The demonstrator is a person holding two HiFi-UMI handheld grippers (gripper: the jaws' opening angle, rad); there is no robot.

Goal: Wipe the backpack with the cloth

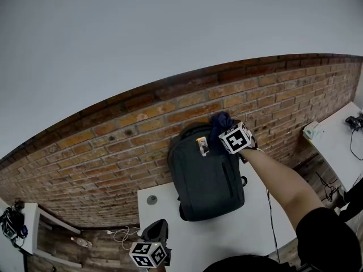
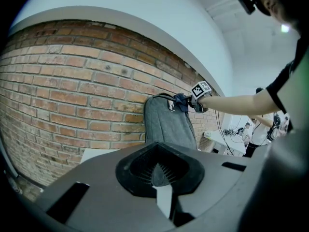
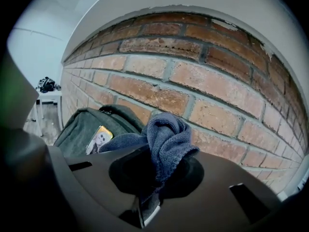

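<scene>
A dark grey backpack stands upright on the white table, its back to the brick wall; it also shows in the left gripper view as the backpack and in the right gripper view as the backpack. A small picture tag hangs near its top. My right gripper is at the top right corner of the backpack, shut on a bunched dark blue cloth, the cloth filling its jaws. My left gripper hangs low at the table's near edge, well clear of the backpack, jaws together and empty.
The brick wall runs right behind the table. A second white table with a small box and a black device stands to the right, and a low stand with dark gear to the left. Cables and a bottle lie on the floor.
</scene>
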